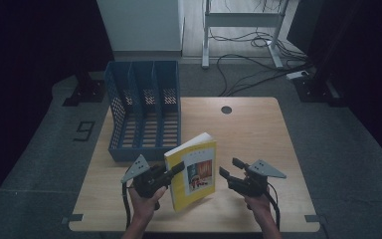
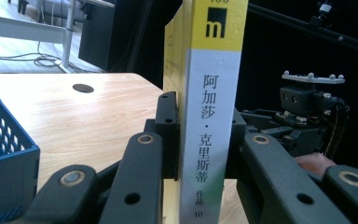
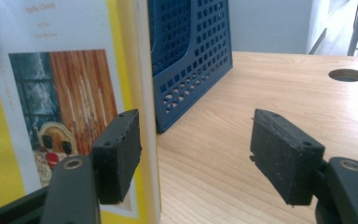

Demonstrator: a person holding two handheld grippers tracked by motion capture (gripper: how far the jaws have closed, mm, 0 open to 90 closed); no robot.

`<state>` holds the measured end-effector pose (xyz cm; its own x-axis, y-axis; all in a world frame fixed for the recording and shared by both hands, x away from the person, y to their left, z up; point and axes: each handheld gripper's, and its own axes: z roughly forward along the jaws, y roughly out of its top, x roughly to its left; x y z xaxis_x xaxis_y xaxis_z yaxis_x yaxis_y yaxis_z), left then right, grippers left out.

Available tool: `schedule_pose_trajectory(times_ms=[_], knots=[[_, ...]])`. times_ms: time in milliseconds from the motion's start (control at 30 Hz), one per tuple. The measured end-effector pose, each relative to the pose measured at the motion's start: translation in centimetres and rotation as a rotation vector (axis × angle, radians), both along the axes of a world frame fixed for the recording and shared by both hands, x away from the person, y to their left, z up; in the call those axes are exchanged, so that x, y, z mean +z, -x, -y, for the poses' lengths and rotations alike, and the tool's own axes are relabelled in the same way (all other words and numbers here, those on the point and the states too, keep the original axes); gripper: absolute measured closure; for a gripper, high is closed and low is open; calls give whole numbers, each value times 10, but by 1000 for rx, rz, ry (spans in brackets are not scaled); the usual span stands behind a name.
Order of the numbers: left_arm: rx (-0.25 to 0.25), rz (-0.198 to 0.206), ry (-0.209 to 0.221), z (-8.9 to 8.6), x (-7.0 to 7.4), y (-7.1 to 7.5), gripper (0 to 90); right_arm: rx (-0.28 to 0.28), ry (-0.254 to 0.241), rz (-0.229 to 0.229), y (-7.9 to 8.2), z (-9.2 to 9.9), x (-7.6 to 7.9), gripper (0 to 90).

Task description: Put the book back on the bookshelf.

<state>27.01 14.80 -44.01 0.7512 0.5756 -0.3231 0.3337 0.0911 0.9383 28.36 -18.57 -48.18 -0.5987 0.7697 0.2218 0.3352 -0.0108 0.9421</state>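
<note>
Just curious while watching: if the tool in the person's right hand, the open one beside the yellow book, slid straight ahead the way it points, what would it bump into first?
Probably nothing soon. The right tool is open beside the book, with bare table ahead; the blue file rack sits off to one side, though depth is uncertain.

book (image 1: 193, 172): upright on the table (image 1: 258, 129), between both grippers
file rack (image 1: 144, 107): behind the book, at the table's left rear
left gripper (image 1: 175, 169): left of the book
right gripper (image 1: 227, 170): right of it, apart
</note>
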Motion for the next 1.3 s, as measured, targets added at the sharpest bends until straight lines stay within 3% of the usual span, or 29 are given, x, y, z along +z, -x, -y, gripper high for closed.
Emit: schedule_pose_trajectory(times_ms=[633,1300], knots=[[15,0,11,-9,4,0,755,-22,23,-53,-7,3,-9,325],[30,7,31,-20,9,-1,755,-41,59,-81,-12,4,-20,325]])
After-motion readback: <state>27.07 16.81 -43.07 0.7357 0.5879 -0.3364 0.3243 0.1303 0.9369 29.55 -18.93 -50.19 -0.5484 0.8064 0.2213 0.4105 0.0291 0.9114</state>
